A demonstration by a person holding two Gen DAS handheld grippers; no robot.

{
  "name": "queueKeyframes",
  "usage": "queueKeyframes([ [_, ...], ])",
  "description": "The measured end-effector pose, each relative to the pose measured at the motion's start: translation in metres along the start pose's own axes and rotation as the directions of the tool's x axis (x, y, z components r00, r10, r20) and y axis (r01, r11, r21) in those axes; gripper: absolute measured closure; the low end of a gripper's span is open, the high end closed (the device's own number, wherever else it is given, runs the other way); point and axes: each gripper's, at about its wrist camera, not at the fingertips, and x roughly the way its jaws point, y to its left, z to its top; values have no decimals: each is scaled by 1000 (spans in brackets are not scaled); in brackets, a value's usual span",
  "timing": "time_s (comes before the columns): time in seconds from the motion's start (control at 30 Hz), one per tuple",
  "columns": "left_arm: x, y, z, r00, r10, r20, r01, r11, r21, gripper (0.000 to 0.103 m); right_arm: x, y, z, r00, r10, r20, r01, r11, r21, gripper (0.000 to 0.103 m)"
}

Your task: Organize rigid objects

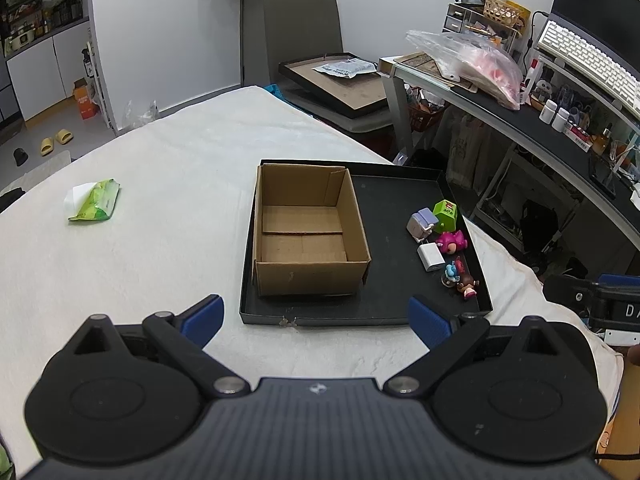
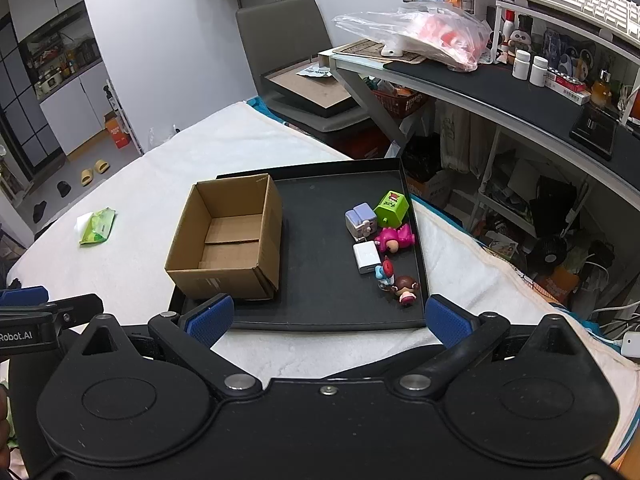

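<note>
A black tray (image 1: 384, 308) (image 2: 320, 316) lies on the white cloth. In its left part stands an open, empty cardboard box (image 1: 308, 232) (image 2: 228, 240). Along its right side lie several small toys: a green block (image 1: 446, 214) (image 2: 391, 207), a lilac figure (image 1: 421, 225) (image 2: 360, 220), a pink figure (image 1: 452, 241) (image 2: 394, 239), a white charger (image 1: 431, 257) (image 2: 367, 257), a blue figure (image 1: 450, 273) (image 2: 385, 274) and a brown-haired figure (image 1: 467, 286) (image 2: 406, 289). My left gripper (image 1: 316, 320) is open and empty before the tray. My right gripper (image 2: 330, 318) is open and empty at the tray's near edge.
A green wipes pack (image 1: 96, 200) (image 2: 97, 226) lies on the cloth at the left. A cluttered desk (image 1: 520, 112) (image 2: 500, 80) stands to the right, with a grey chair (image 1: 316, 36) (image 2: 288, 40) behind the table. The right gripper's body shows in the left wrist view (image 1: 600, 296).
</note>
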Motion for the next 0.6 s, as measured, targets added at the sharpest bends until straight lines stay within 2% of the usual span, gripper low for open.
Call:
queueKeyframes([
  [0.6, 2, -3, -2, 1000, 0, 8, 0, 1000, -3, 5, -1, 0, 0, 1000, -10, 8, 10, 1000, 3, 0],
])
